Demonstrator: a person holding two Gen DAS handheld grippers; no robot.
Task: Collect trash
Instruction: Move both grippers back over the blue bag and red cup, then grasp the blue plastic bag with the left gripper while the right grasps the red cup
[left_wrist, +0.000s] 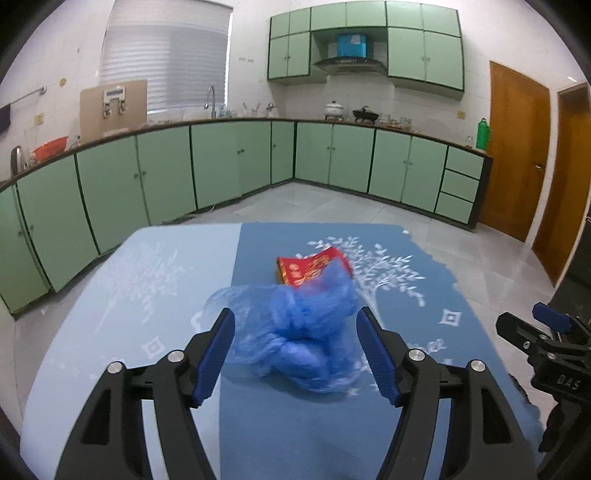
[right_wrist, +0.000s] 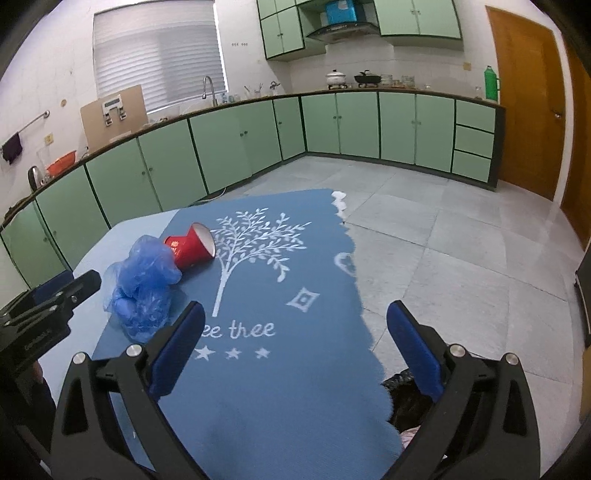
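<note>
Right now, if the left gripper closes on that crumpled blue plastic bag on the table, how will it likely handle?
The blue plastic bag looks thin and translucent, so it is probably very light and floppy, collapsing between the left gripper pads. Its loose folds may trail and drag. One edge lies against the tipped red paper cup, which could be nudged and roll.

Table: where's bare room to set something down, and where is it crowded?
Free: the dark blue cloth from the "thee" lettering to the near edge, under the open right gripper, and the pale strip left of the blue bag. Crowded: bag and tipped red cup touching, left gripper around the bag.
</note>
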